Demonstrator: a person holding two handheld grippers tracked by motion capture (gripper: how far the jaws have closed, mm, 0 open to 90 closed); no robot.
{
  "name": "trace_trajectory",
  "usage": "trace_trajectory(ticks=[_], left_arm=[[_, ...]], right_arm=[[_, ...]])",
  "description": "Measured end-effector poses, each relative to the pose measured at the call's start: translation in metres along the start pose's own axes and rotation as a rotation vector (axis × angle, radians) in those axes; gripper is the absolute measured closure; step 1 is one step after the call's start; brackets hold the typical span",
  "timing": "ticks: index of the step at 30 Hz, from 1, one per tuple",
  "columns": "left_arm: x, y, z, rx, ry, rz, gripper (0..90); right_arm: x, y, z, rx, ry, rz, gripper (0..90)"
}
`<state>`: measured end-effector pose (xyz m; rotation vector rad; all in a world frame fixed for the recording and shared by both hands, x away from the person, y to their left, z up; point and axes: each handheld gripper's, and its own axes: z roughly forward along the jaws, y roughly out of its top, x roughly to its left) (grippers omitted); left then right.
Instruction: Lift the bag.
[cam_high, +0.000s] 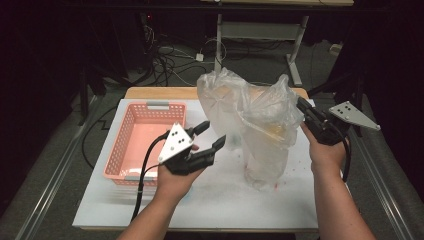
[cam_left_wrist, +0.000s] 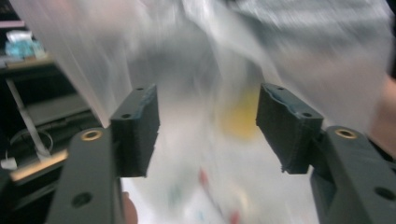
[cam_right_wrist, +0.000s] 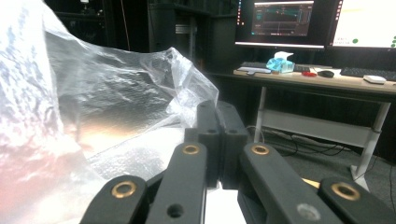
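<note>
Pink slotted basket (cam_high: 145, 142) on white tabletop (cam_high: 210, 200), left side. Wooden board (cam_high: 160, 92) at far table edge. Cables (cam_high: 170, 60) on floor behind. Background desk (cam_right_wrist: 327, 81) carrying two lit monitors (cam_right_wrist: 280, 21), keyboard (cam_right_wrist: 364, 72).

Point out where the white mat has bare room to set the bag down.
Free: the white mat's near strip between both forearms. Crowded: the pink basket fills the far left; the plastic bag, pinched by the right gripper, hangs over the centre; the left gripper is open beside it.

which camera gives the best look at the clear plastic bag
The high view: the whole plastic bag stands lifted over the table, its edge pinched by the right gripper. The right gripper view shows crinkled film beside the jaws; the left gripper view a blur.
</note>
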<state>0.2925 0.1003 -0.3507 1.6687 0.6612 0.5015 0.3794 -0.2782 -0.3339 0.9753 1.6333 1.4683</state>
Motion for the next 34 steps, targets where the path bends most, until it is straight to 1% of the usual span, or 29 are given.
trace_trajectory(ticks=[1, 2, 3, 5, 7, 9, 10, 11, 12, 14, 17, 18, 19, 21, 24, 25, 28, 30, 31, 32, 34], left_arm=[[0.0, -0.008, -0.002, 0.019, -0.001, -0.017, 35.5], [0.002, -0.015, -0.003, 0.044, -0.007, -0.036, 33.2], [0.003, -0.022, -0.003, 0.072, -0.003, -0.053, 31.7], [0.008, -0.036, 0.0, 0.124, -0.014, -0.088, 28.7], [0.011, -0.046, 0.003, 0.169, -0.027, -0.106, 24.6], [0.013, -0.051, 0.004, 0.189, -0.028, -0.115, 20.9], [0.013, -0.052, 0.005, 0.201, -0.029, -0.113, 19.4], [0.014, -0.053, 0.005, 0.209, -0.026, -0.111, 17.2], [0.014, -0.054, 0.004, 0.212, -0.021, -0.113, 14.6], [0.014, -0.055, 0.003, 0.218, -0.021, -0.115, 12.2], [0.013, -0.058, 0.003, 0.242, -0.013, -0.125, 2.8], [0.012, -0.06, 0.001, 0.248, -0.008, -0.123, 0.2], [0.011, -0.061, -0.001, 0.248, -0.005, -0.12, 0.0], [0.01, -0.063, -0.007, 0.246, -0.004, -0.115, 0.0], [0.008, -0.064, -0.013, 0.244, 0.005, -0.102, 0.0], [0.008, -0.064, -0.015, 0.242, 0.006, -0.103, 0.0], [0.009, -0.065, -0.018, 0.23, 0.014, -0.102, 0.0], [0.009, -0.065, -0.018, 0.228, 0.017, -0.102, 0.0], [0.009, -0.065, -0.018, 0.227, 0.019, -0.104, 0.0], [0.01, -0.066, -0.018, 0.225, 0.021, -0.106, 0.0], [0.011, -0.066, -0.019, 0.226, 0.023, -0.108, 0.0]], right_arm=[[0.001, 0.001, -0.002, -0.005, 0.003, 0.002, 90.0], [0.001, 0.002, -0.005, -0.011, 0.007, 0.003, 88.4], [0.001, 0.004, -0.008, -0.014, 0.018, -0.001, 86.1], [0.003, 0.007, -0.015, -0.027, 0.046, 0.005, 78.4], [0.006, 0.01, -0.025, -0.05, 0.081, 0.001, 69.4], [0.009, 0.012, -0.036, -0.068, 0.095, -0.009, 64.5], [0.01, 0.011, -0.041, -0.071, 0.108, -0.021, 62.4], [0.011, 0.011, -0.046, -0.063, 0.113, -0.022, 59.9], [0.011, 0.009, -0.05, -0.059, 0.116, -0.023, 57.4], [0.01, 0.006, -0.061, -0.062, 0.117, -0.003, 51.5], [0.009, 0.002, -0.077, -0.072, 0.102, -0.001, 45.2], [0.008, 0.001, -0.081, -0.075, 0.104, -0.002, 42.8], [0.008, -0.001, -0.085, -0.072, 0.104, 0.004, 39.3], [0.008, -0.007, -0.09, -0.05, 0.102, 0.0, 33.6], [0.009, -0.02, -0.091, -0.009, 0.106, 0.007, 23.8], [0.01, -0.025, -0.091, 0.01, 0.109, 0.018, 20.8], [0.01, -0.039, -0.09, 0.045, 0.108, 0.029, 13.6], [0.011, -0.047, -0.088, 0.069, 0.107, 0.047, 5.5], [0.011, -0.051, -0.086, 0.082, 0.103, 0.046, 1.4], [0.012, -0.055, -0.085, 0.1, 0.101, 0.055, 0.1], [0.013, -0.063, -0.083, 0.117, 0.092, 0.043, 0.1]])
